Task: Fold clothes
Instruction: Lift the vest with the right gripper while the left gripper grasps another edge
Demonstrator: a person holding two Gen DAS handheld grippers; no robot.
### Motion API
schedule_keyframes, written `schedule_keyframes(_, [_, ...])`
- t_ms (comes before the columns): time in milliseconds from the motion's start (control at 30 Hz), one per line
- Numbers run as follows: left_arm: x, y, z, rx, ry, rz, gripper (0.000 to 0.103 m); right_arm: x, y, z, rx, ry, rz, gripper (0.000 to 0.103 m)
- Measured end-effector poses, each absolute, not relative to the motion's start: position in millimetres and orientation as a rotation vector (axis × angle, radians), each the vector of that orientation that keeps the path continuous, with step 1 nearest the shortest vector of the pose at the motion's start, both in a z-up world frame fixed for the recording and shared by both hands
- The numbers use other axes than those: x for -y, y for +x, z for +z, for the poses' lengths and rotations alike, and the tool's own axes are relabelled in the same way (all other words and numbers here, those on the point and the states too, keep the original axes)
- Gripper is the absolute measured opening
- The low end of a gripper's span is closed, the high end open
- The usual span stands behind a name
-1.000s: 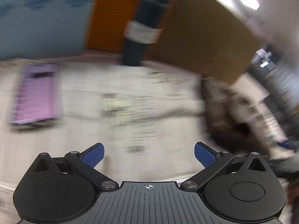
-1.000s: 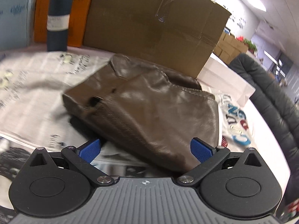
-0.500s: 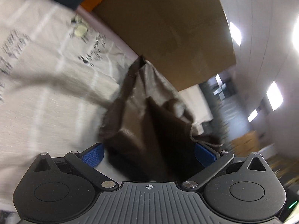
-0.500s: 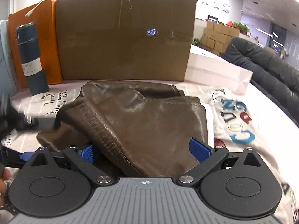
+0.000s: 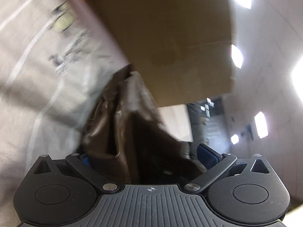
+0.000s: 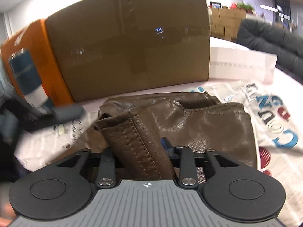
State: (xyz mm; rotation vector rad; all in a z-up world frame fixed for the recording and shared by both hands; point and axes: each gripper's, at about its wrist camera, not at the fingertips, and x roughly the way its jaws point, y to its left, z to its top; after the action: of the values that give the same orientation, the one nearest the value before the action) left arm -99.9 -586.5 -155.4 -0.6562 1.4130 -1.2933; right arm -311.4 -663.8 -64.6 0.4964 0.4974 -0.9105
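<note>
A brown leather garment [image 6: 198, 121] lies bunched on the white printed cloth [image 6: 274, 113] over the table. My right gripper [image 6: 140, 149] is shut on a stitched fold of the garment; the leather fills the gap between the fingers. In the left wrist view the same garment [image 5: 121, 124] sits between the wide-apart jaws of my left gripper [image 5: 145, 157], which is open. Its left pad is mostly hidden by the leather; the right blue pad [image 5: 206, 155] is bare.
A big brown cardboard box [image 6: 132, 43] stands just behind the garment, with an orange box [image 6: 43, 56] and a dark blue bottle [image 6: 24, 73] to its left. A white box [image 6: 240, 64] sits behind right. A dark padded coat [image 6: 274, 37] lies far right.
My right gripper has closed on a fold of the leather garment. My left gripper has swung right and tilted, moving in until the garment lies between its open fingers.
</note>
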Motion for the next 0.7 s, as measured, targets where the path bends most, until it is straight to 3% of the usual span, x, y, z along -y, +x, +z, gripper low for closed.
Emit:
schedule_keyframes(100, [593,-107,-165,-1.397,-0.601,-1.252,0.097,664,-325,-55,-0.453,0.518,-0.938,0.018])
schedule_keyframes(133, [596,-111,-163,-1.369,-0.549,-1.259,0.091,664,-330,-50,-0.433,0.521,-0.951,0.017])
schedule_keyframes(200, [601,-120,-154,-1.288,-0.415,-1.243,0.056,663,-341,-40,-0.394,0.524,-0.970,0.017])
schedule_keyframes(233, [604,-125,-149,-1.239,-0.338,-1.231,0.022,663,-346,-34,-0.375,0.525,-0.978,0.016])
schedule_keyframes(267, [606,-129,-144,-1.192,-0.281,-1.231,0.016,663,-350,-29,-0.356,0.524,-0.984,0.014])
schedule_keyframes(500, [581,-148,-89,-0.916,-0.236,-1.348,0.009,648,-370,22,-0.203,0.491,-0.933,0.008])
schedule_keyframes(700, [484,-126,-40,-0.782,-0.317,-1.332,0.008,611,-364,62,-0.107,0.483,-0.765,0.007])
